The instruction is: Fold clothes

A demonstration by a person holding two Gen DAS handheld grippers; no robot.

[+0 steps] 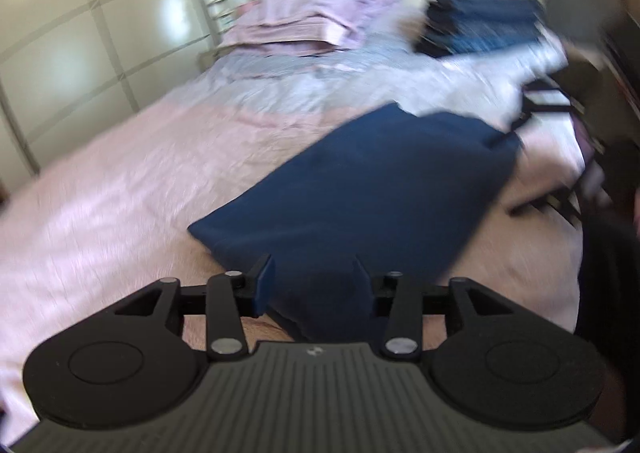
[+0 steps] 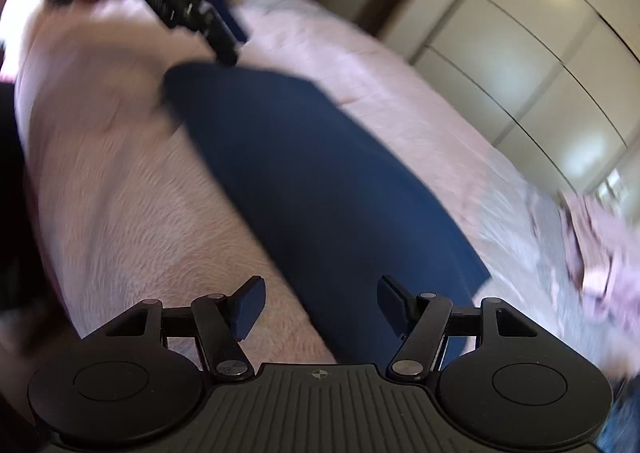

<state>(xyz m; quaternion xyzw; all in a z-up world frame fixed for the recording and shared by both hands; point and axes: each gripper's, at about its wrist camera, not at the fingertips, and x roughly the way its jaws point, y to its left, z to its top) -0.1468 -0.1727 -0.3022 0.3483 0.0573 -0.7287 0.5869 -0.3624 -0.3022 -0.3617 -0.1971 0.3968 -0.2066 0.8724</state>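
A dark blue garment [image 1: 360, 189], folded into a long strip, lies on the pink bed cover [image 1: 140, 181]. My left gripper [image 1: 314, 269] is open just above the garment's near end; cloth lies between the jaws, which are wide apart. In the right wrist view the same garment [image 2: 320, 181] runs from far left to near right. My right gripper [image 2: 322, 291] is open above its near end, with nothing held. The left gripper [image 2: 234, 45] shows there at the garment's far end. The right gripper [image 1: 508, 133] shows blurred in the left wrist view.
A stack of folded dark blue clothes [image 1: 480, 21] sits at the head of the bed beside pink pillows [image 1: 320, 17]. A white wardrobe [image 1: 80, 45] runs along the bed's left side and also shows in the right wrist view [image 2: 540, 65]. Both views are motion-blurred.
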